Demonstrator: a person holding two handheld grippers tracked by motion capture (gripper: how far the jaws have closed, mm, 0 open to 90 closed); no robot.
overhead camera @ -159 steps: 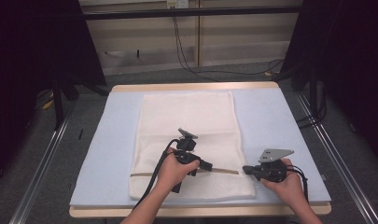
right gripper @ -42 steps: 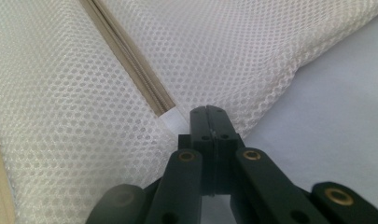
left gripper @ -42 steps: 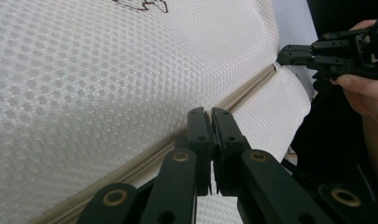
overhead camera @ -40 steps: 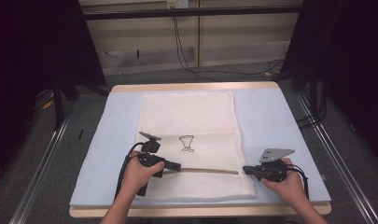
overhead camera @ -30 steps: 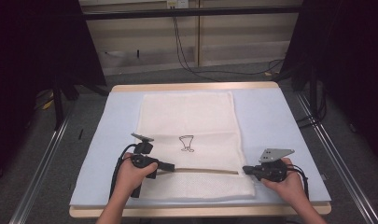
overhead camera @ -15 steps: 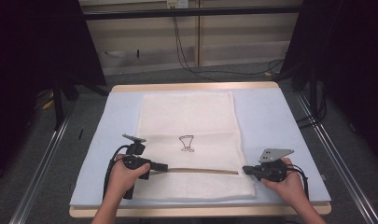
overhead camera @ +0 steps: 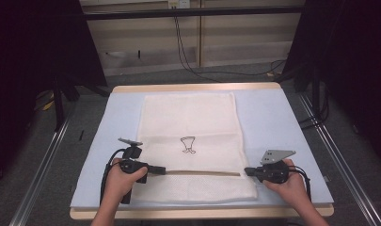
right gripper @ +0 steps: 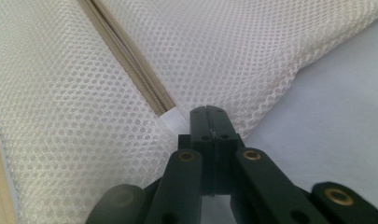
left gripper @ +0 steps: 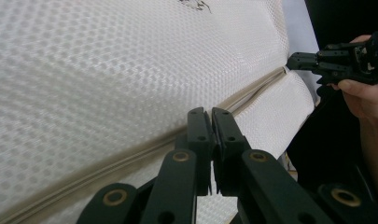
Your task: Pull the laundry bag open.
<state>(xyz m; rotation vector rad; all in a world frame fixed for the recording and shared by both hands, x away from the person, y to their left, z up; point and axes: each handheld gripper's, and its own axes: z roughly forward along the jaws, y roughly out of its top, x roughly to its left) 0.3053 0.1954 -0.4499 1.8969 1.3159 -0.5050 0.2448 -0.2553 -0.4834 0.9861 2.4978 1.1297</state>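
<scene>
A white mesh bag (overhead camera: 188,117) with a small dark emblem (overhead camera: 188,144) lies flat on a light blue mat (overhead camera: 273,117). A beige zipper (overhead camera: 202,173) runs across its near part. My left gripper (overhead camera: 163,170) sits at the zipper's left part. In the left gripper view its jaws (left gripper: 210,112) are pressed together right on the zipper line (left gripper: 252,93), seemingly on the pull, which they hide. My right gripper (overhead camera: 247,171) is shut on the bag's right edge at the zipper's end (right gripper: 208,109), beside the zipper (right gripper: 130,60). It also appears far off in the left gripper view (left gripper: 289,61).
The mat covers a wooden table (overhead camera: 197,87) with bare mat on both sides of the bag. Metal rails run along the floor at left and right. Cables hang at the back wall.
My left gripper has slid leftward along the zipper from the bag's middle toward its left edge. The right gripper has stayed at the right end.
</scene>
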